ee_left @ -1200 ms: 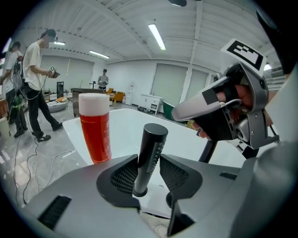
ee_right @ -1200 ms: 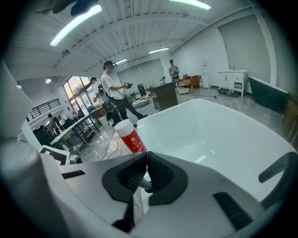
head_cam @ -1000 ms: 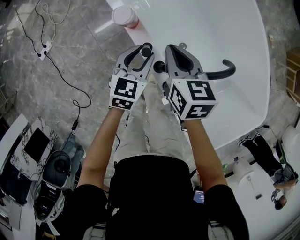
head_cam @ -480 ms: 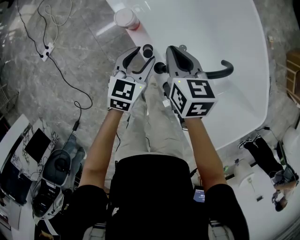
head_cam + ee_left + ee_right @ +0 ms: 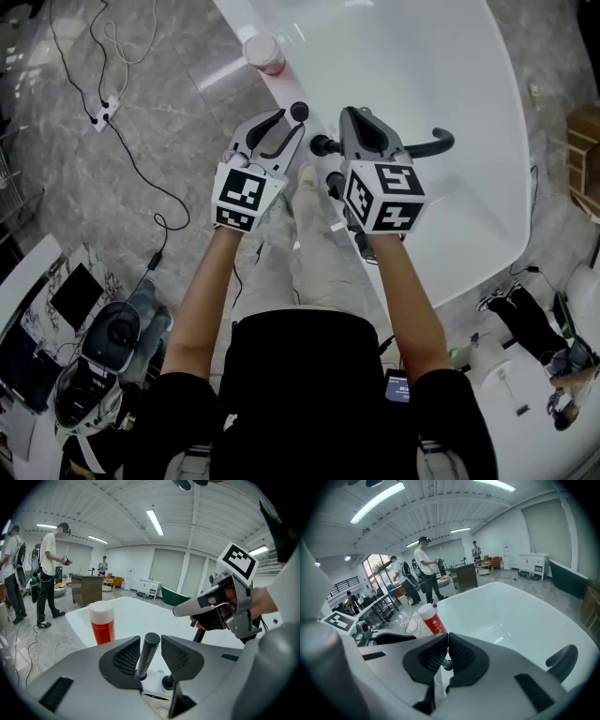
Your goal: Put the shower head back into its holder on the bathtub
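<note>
Looks like the shower head is already standing upright in its holder on the bathtub rim. It sits just past the left gripper, whose jaws are closing without pinching anything. The right gripper is pinched shut and looks empty, so what's left is probably backing both away without bumping it.

Left gripper jaws closing about a dark rod, right gripper jaws together.

Red, white-capped bottle; black cable across marble floor.
</note>
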Motion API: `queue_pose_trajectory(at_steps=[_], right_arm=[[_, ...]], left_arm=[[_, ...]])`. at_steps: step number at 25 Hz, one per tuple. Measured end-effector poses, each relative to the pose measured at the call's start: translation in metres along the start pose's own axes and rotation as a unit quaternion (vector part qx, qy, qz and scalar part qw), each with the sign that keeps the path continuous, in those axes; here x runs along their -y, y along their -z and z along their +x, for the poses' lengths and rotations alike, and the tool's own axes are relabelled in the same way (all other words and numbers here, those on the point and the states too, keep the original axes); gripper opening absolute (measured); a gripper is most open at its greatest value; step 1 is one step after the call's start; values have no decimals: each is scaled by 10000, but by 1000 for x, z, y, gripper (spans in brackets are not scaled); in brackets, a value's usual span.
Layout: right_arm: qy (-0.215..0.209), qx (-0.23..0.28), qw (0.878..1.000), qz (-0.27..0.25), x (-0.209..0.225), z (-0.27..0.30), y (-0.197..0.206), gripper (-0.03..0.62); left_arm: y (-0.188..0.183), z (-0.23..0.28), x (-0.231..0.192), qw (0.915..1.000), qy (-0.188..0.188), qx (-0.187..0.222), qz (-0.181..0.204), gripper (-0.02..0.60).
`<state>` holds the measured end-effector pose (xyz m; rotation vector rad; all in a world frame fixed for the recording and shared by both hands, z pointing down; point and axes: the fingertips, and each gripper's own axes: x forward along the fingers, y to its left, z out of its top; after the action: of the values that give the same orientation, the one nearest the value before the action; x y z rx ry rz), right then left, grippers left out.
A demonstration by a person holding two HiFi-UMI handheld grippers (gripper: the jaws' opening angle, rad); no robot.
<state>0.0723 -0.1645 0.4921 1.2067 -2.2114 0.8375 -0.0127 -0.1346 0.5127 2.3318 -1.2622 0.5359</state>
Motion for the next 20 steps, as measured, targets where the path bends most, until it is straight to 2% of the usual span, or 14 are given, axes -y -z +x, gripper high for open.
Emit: queue_pose_trajectory(at_steps=[4, 8, 14, 20], right_arm=[[2, 73, 9999, -136, -3, -14, -8, 23], [14, 186, 9996, -227, -6, -35, -19, 23], [23, 469, 9980, -416, -18, -75, -49, 23], [-16, 676, 9954, -683, -39, -103, -71, 23]], left_arm=[[-18, -14, 5, 9999, -65, 121, 1, 127], [-43, -31, 19, 9998, 23, 205, -1, 94], [-92, -72, 33, 9975, -33, 705, -59, 46], [-135, -110, 42, 9948, -147, 1005, 125, 20]])
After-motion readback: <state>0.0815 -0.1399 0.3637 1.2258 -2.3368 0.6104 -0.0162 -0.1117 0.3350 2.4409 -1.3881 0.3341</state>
